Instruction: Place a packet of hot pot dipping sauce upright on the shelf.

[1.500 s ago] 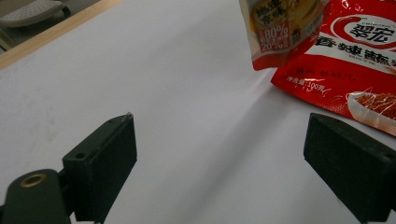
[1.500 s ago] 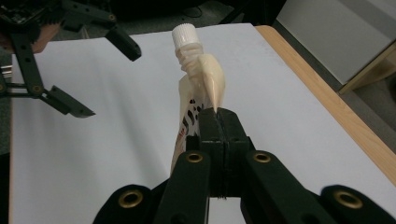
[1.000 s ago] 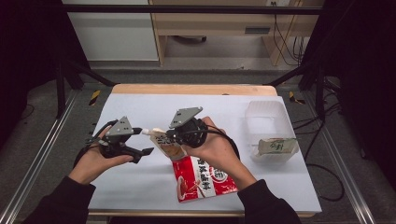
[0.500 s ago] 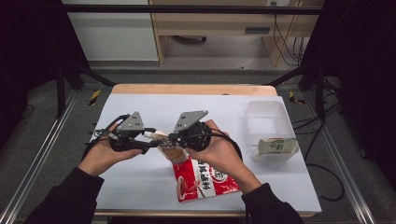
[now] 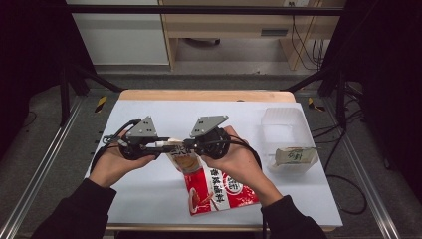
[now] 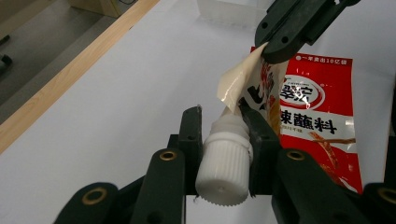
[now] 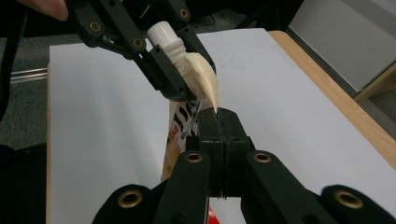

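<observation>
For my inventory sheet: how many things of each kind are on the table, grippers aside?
Red sauce pouch with white cap: 1
Clear plastic tub: 1
Small green-printed packet: 1
Total: 3

A white-topped table [image 5: 149, 114] with a wooden far edge carries a clear plastic tub [image 5: 284, 124] and a small packet [image 5: 293, 156], both well right of the right gripper [image 5: 186, 145].
</observation>
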A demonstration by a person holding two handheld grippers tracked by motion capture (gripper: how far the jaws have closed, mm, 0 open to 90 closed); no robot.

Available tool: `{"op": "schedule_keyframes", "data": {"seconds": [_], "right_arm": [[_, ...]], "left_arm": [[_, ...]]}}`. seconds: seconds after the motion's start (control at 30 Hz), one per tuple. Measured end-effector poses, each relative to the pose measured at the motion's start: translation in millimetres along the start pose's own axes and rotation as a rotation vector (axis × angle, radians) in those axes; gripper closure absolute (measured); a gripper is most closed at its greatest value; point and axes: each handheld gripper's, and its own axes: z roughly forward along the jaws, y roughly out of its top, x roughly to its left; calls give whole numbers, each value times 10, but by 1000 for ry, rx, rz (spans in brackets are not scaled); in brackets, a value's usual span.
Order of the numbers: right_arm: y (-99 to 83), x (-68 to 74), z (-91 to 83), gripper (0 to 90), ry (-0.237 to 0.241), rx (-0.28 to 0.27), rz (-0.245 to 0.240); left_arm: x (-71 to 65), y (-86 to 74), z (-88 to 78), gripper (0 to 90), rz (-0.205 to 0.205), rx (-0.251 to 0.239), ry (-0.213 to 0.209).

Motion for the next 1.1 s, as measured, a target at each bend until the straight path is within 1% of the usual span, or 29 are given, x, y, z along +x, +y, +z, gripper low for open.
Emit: {"op": "schedule_keyframes", "data": {"seconds": [0.03, 0.1, 0.13, 0.23, 0.27, 0.43, 0.47, 0.5, 0.53, 0.57, 0.6, 0.63, 0.67, 0.73, 0.77, 0.8, 0.83, 0.87, 0.9, 0.93, 1.0, 1.07, 1.1], "right_arm": [[0, 0, 0, 900, 0, 0, 0], [3, -6, -20, 900, -6, -2, 5], [3, -14, -39, 900, -9, -2, 10], [0, -25, -54, 900, -12, 2, 9], [-4, -36, -63, 900, -16, 12, 7], [3, -61, -92, 894, -16, 22, 12], [12, -83, -102, 865, -10, 30, 3], [12, -83, -102, 865, -10, 30, 3], [20, -107, -114, 779, -24, 53, -5], [20, -107, -114, 779, -24, 53, -5], [20, -116, -121, 723, -25, 65, -13], [18, -120, -133, 578, -23, 88, -39], [15, -120, -134, 514, -23, 108, -46], [12, -118, -137, 414, -37, 147, -77], [12, -118, -137, 414, -37, 147, -77], [3, -116, -129, 347, -45, 168, -90], [3, -116, -129, 347, -45, 168, -90], [5, -124, -111, 318, -41, 188, -108], [5, -124, -111, 318, -41, 188, -108], [9, -126, -94, 300, -40, 202, -112], [22, -137, -35, 238, -17, 229, -126], [25, -143, -14, 221, -13, 234, -125], [30, -147, 8, 211, -5, 238, -116]], "left_arm": [[0, 0, 0, 719, 0, 0, 0], [-6, 51, -15, 719, 5, -1, 8], [-8, 94, -21, 720, 9, 1, 8], [-11, 136, -15, 723, 16, 12, 2], [-13, 176, -6, 724, 30, 28, 0], [-9, 240, -12, 726, 47, 29, -1], [-12, 267, -16, 726, 58, 31, -1], [-12, 267, -16, 726, 58, 31, -1], [-15, 277, -18, 727, 61, 32, 5], [-17, 284, -20, 727, 65, 33, 8], [-15, 286, -22, 727, 66, 34, 10], [-11, 284, -25, 727, 67, 36, 12], [-3, 276, -25, 727, 65, 36, 10], [5, 267, -24, 727, 66, 37, 8], [5, 267, -24, 727, 66, 37, 8], [8, 264, -24, 727, 68, 38, 5], [8, 262, -25, 727, 70, 38, 1], [-1, 264, -26, 727, 77, 36, -6], [-1, 264, -26, 727, 77, 36, -6], [-7, 265, -26, 727, 81, 35, -10], [-22, 267, -27, 727, 88, 36, -15], [-36, 267, -27, 727, 93, 35, -18], [-42, 267, -26, 727, 97, 36, -20]]}}
